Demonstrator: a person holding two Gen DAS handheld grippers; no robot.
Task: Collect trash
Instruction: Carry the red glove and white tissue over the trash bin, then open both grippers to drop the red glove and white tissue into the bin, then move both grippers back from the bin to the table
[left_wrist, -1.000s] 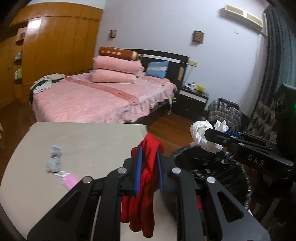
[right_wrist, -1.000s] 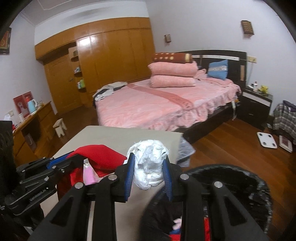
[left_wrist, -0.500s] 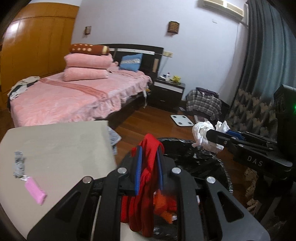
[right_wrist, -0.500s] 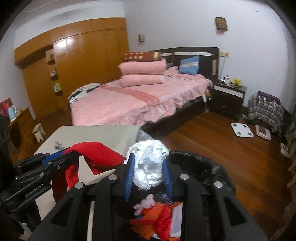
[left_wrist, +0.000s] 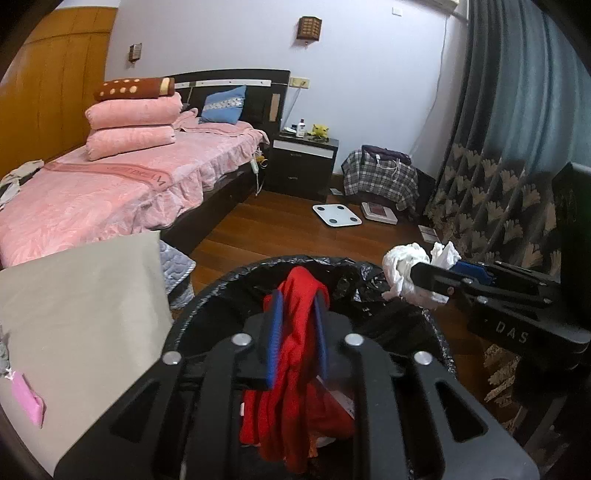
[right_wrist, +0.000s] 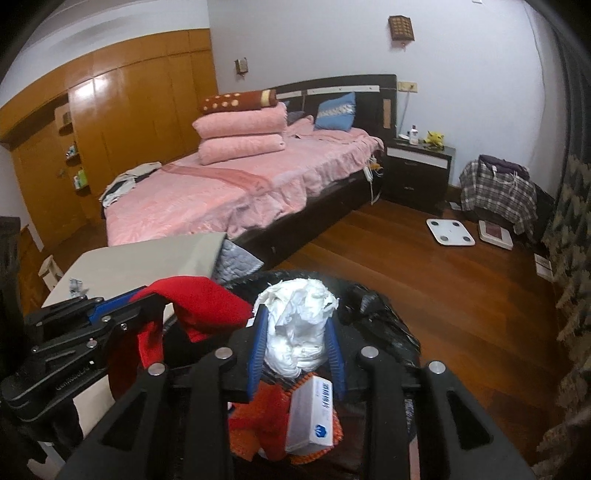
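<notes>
A limp red cloth (left_wrist: 295, 332) is gripped by the left tool (left_wrist: 297, 328); crumpled white paper (right_wrist: 297, 328) is clamped in the right tool (right_wrist: 297, 343). Both are held over the black-lined bin (left_wrist: 207, 295), not yet dropped. A carton (right_wrist: 312, 417) lies inside. At 9 o'clock, a pink packet (left_wrist: 27, 398) and grey scrap (right_wrist: 75, 286) are left on the counter (left_wrist: 85, 295).

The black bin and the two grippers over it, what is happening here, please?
A person is collecting trash with a gripper in each hand. The left gripper is shut on a red cloth, and the right gripper is shut on a wad of white paper. Both are held above the open trash bin, which already holds a white box and orange scraps. Nothing is released yet. A pink item lies on the table.
</notes>
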